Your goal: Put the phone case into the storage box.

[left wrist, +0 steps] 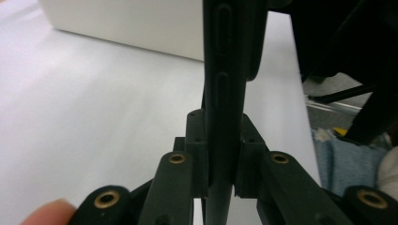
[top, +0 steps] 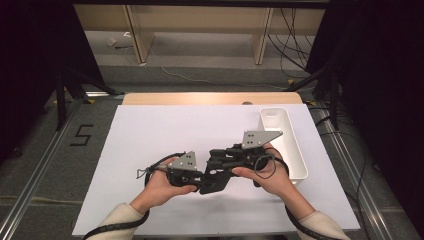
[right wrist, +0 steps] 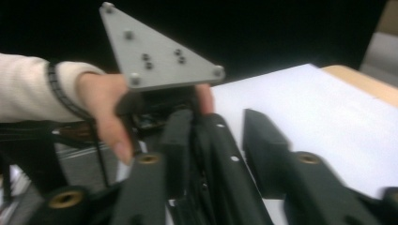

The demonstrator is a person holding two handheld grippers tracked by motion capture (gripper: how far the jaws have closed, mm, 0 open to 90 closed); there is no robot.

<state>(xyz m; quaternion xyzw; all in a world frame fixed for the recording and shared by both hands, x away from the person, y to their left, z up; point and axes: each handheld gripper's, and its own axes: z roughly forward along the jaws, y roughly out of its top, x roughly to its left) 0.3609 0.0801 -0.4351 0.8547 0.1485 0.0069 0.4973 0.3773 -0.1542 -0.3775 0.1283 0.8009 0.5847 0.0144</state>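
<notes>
A thin black slab like a phone [left wrist: 225, 93], with two long side buttons, stands edge-on between the jaws of my left gripper [left wrist: 220, 136]. Both pads [left wrist: 195, 136] press its faces, so the left gripper is shut on it. In the high view the slab [top: 216, 179] hangs just above the white sheet between the two hands. My left gripper [top: 209, 181] points right and my right gripper [top: 216, 159] points left. In the right gripper view the slab [right wrist: 220, 154] lies between the jaws of my right gripper [right wrist: 218, 126]. One finger lies against it and the other finger [right wrist: 263, 140] stands clear.
A white oblong bin [top: 285, 145] stands at the right of the white table sheet [top: 165, 130]; its wall [left wrist: 126, 23] is behind the slab. A wooden table edge [top: 210, 98] runs along the back. A blue cloth [left wrist: 342, 159] lies beyond the sheet's edge.
</notes>
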